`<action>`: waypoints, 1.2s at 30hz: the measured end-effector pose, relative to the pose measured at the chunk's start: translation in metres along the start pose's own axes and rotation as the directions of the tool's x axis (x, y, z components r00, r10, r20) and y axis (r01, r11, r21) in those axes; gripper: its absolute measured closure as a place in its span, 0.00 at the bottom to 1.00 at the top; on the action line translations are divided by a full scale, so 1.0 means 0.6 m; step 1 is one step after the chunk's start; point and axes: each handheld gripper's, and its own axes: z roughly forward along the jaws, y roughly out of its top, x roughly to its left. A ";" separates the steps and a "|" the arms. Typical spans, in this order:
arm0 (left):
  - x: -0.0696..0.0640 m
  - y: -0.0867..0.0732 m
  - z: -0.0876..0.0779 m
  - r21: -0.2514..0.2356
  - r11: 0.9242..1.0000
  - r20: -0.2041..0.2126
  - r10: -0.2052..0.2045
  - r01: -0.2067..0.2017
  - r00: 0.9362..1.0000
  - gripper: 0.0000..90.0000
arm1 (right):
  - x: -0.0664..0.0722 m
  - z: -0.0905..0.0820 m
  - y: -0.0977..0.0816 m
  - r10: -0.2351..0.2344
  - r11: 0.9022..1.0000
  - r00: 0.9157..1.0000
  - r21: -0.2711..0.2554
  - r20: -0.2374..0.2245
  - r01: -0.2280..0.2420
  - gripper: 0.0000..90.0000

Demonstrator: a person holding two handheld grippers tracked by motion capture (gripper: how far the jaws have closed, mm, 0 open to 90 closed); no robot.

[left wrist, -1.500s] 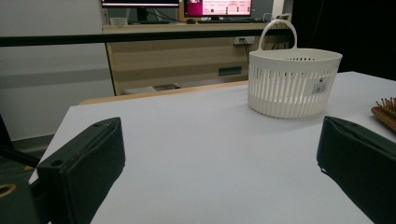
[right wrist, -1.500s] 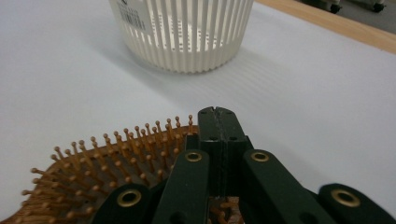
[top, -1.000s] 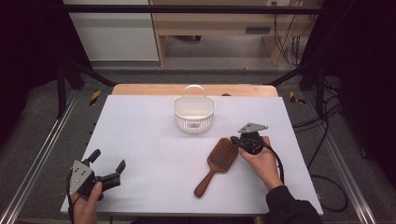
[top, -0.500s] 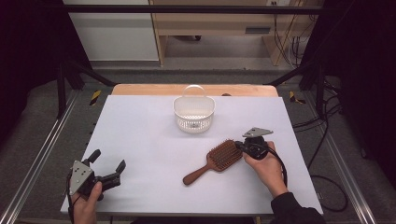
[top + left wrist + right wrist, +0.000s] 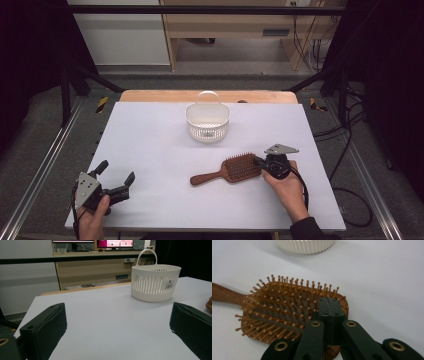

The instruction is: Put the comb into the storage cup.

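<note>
A wooden paddle hairbrush (image 5: 235,170) lies bristles up on the white table (image 5: 150,140), right of the middle, with its handle pointing left. My right gripper (image 5: 257,162) is shut, and its closed jaws rest on the right end of the brush head. The right gripper view shows the hairbrush (image 5: 282,312) with the right gripper (image 5: 329,302) over its bristles and nothing between the jaws. My left gripper (image 5: 116,171) sits low at the front left, open and holding nothing. From the left gripper (image 5: 118,315) bare table runs ahead to the basket.
A white slatted basket (image 5: 207,121) with a handle stands at the back middle of the table; the basket (image 5: 155,282) is upright, and its lower wall (image 5: 304,245) is just beyond the brush. Metal frame rails run along both table sides.
The hairbrush has turned: its handle swung from pointing toward the front left to pointing left. My right gripper shifted slightly right and nearer with the brush head. The left gripper stayed still.
</note>
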 end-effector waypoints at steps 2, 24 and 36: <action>0.000 0.000 0.000 -0.001 1.000 -0.002 -0.002 0.002 1.000 0.01 | 0.007 0.002 0.000 -0.006 1.000 1.000 0.000 -0.007 0.006 1.00; 0.000 0.000 -0.002 -0.004 1.000 -0.004 -0.009 0.009 1.000 0.01 | 0.085 0.070 0.046 -0.112 0.994 0.991 0.002 -0.075 0.112 1.00; 0.001 0.000 0.000 0.000 1.000 -0.004 -0.009 0.009 1.000 0.01 | 0.134 0.069 0.039 -0.138 0.990 0.985 -0.003 -0.100 0.139 1.00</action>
